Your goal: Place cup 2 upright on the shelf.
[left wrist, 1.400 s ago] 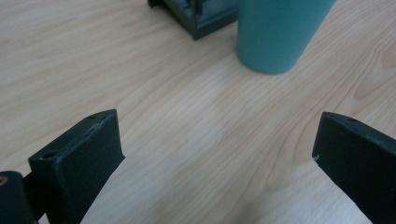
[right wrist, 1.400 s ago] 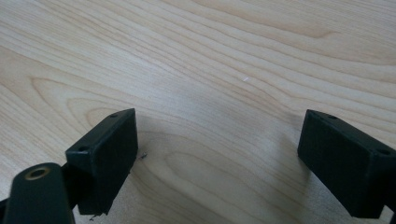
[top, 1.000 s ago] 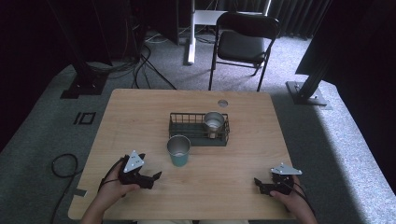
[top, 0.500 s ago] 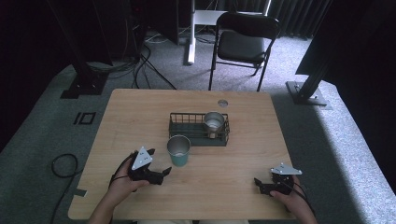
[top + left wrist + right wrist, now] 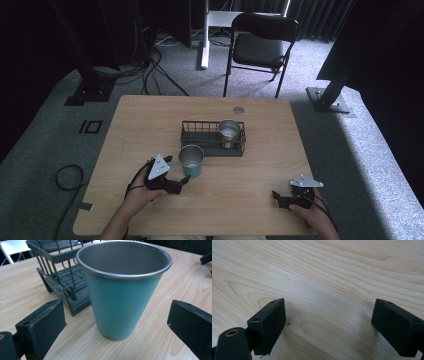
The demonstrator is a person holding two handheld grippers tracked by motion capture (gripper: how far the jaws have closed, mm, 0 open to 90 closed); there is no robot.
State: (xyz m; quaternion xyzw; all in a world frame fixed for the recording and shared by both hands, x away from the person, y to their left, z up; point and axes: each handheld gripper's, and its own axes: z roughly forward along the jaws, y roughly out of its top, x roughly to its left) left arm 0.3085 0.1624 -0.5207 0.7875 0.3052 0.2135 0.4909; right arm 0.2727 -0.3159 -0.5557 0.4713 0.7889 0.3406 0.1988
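A teal metal cup [image 5: 191, 161] [image 5: 123, 290] stands upright on the wooden table [image 5: 150, 125], just in front of a dark wire basket [image 5: 197, 135] [image 5: 60, 277]. A silver cup [image 5: 229, 131] sits in the basket's right end. My left gripper [image 5: 182, 181] [image 5: 117, 322] is open, its jaws on either side of the teal cup's base without touching it. My right gripper [image 5: 276, 197] [image 5: 329, 322] rests open near the table's front right edge, with bare wood between its jaws.
A round grommet hole [image 5: 238, 110] lies near the table's far edge. A black folding chair [image 5: 260, 47] stands beyond the table. Cables [image 5: 67, 175] lie on the grey carpet to the left.
My left gripper has moved right and forward up to the teal cup, so its jaws now flank the cup. The right gripper has stayed put.
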